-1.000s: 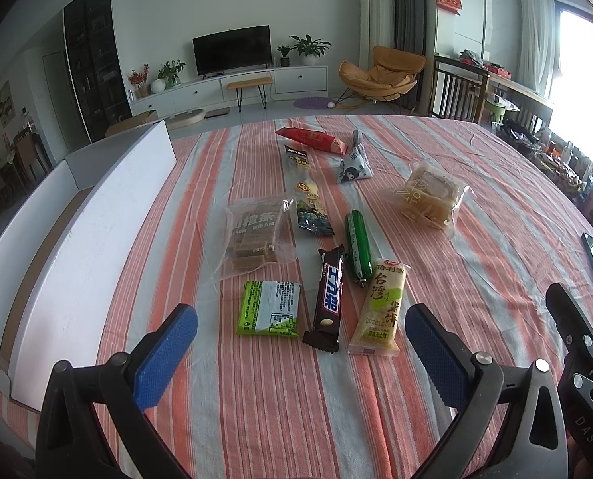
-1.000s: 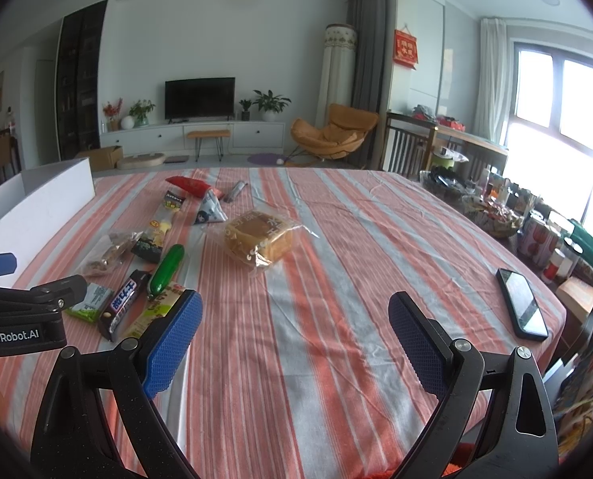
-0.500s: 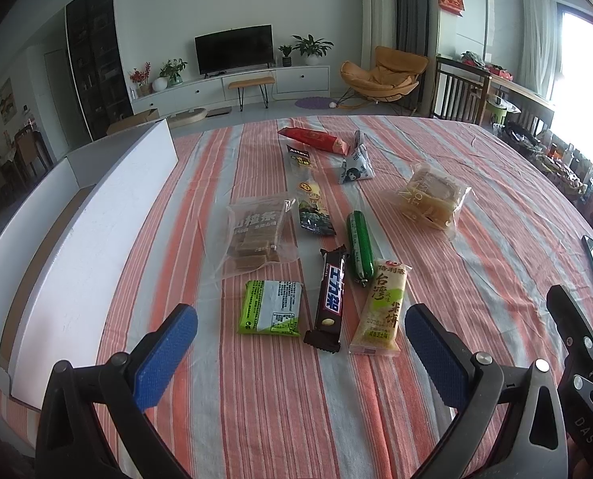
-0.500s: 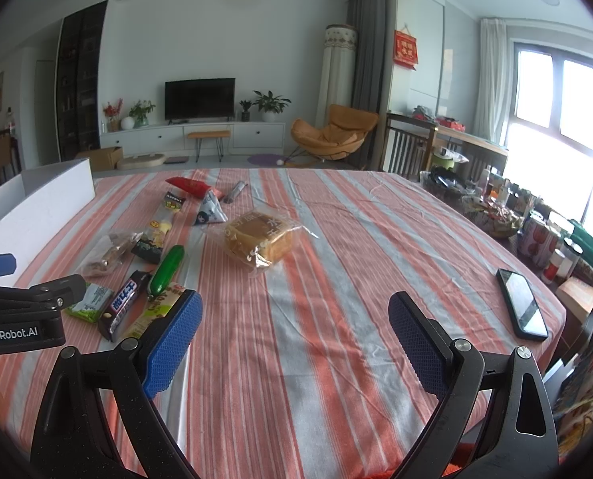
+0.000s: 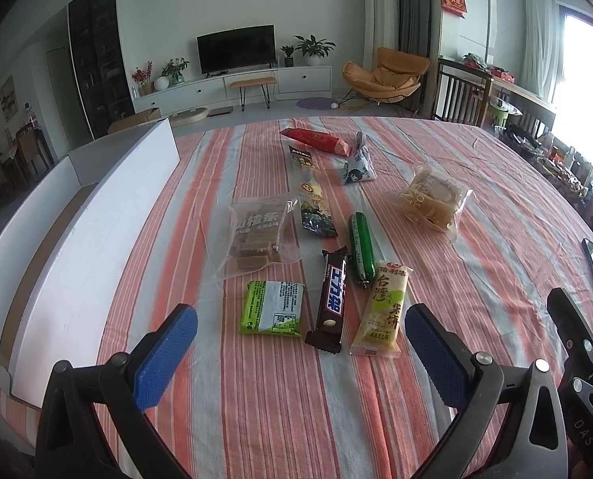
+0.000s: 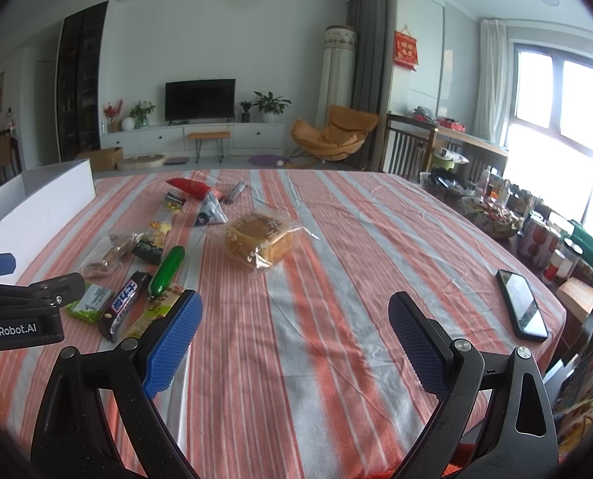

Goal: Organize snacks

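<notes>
Both the left hand-held gripper (image 5: 301,353) and the right hand-held gripper (image 6: 295,338) are wide apart and empty. The chocolate bar (image 5: 331,299) lies just ahead of the left one on the table (image 5: 376,419).

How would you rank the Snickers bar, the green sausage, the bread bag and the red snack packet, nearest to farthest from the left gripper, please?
From the left gripper, in the left wrist view:
1. Snickers bar, just ahead, centre.
2. Green sausage, behind it, slightly right.
3. Bread bag, right.
4. Red snack packet, far end.

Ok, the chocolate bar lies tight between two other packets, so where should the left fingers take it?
Grip the chocolate bar at its near end, from above, fingers across its narrow width. That end sticks out past the green packet, though the yellow packet stays close.
</notes>
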`<state>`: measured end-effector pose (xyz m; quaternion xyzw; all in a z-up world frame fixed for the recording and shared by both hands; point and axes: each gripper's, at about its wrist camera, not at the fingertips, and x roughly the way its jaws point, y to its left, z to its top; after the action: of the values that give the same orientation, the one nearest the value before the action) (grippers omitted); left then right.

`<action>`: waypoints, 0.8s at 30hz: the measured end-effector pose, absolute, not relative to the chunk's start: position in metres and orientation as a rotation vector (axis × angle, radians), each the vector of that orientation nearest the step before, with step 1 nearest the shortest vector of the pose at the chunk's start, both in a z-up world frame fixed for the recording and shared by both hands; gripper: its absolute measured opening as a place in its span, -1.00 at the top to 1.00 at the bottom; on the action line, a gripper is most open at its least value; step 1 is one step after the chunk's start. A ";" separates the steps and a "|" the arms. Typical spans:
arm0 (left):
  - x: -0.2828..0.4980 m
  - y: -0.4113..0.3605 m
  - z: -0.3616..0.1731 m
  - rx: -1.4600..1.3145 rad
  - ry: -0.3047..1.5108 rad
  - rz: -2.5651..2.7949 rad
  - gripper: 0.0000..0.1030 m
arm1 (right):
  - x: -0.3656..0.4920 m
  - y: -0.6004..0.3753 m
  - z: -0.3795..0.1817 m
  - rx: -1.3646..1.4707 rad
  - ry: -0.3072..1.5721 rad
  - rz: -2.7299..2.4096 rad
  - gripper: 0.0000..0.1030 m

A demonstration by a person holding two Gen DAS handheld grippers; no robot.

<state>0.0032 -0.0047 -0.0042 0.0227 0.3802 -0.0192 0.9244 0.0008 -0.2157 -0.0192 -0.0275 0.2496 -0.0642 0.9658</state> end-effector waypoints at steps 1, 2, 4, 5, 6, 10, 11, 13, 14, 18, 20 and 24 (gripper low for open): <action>0.003 -0.004 -0.004 0.045 0.780 -0.038 -1.00 | 0.001 -0.216 -0.019 -0.055 0.505 -0.130 -0.86; 0.003 -0.004 -0.003 0.044 0.780 -0.038 -1.00 | 0.001 -0.216 -0.019 -0.055 0.506 -0.130 -0.86; 0.003 -0.004 -0.003 0.041 0.780 -0.037 -1.00 | 0.001 -0.216 -0.019 -0.055 0.505 -0.130 -0.86; 0.003 -0.003 -0.003 0.041 0.780 -0.036 -1.00 | 0.001 -0.216 -0.019 -0.055 0.505 -0.130 -0.86; 0.002 -0.003 -0.003 0.040 0.779 -0.036 -1.00 | 0.001 -0.216 -0.019 -0.054 0.505 -0.130 -0.86; 0.002 -0.003 -0.002 0.035 0.777 -0.035 -1.00 | 0.001 -0.216 -0.020 -0.055 0.505 -0.130 -0.86; 0.002 -0.002 -0.002 0.034 0.776 -0.035 -1.00 | 0.001 -0.216 -0.020 -0.055 0.505 -0.130 -0.86; 0.003 -0.002 -0.002 0.034 0.776 -0.034 -1.00 | 0.001 -0.216 -0.020 -0.055 0.505 -0.130 -0.86; 0.003 -0.002 -0.002 0.034 0.777 -0.034 -1.00 | 0.001 -0.216 -0.020 -0.054 0.505 -0.130 -0.86; 0.003 -0.001 -0.001 0.030 0.777 -0.034 -1.00 | 0.001 -0.217 -0.020 -0.054 0.506 -0.130 -0.86; 0.003 0.000 0.000 0.027 0.778 -0.033 -1.00 | 0.001 -0.217 -0.020 -0.054 0.506 -0.130 -0.86; 0.003 0.001 0.000 0.026 0.778 -0.033 -1.00 | 0.001 -0.217 -0.020 -0.054 0.505 -0.130 -0.86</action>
<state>0.0027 0.0007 0.0000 0.0126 0.3791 -0.0161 0.9251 0.0009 -0.2170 -0.0202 -0.0267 0.2495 -0.0642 0.9659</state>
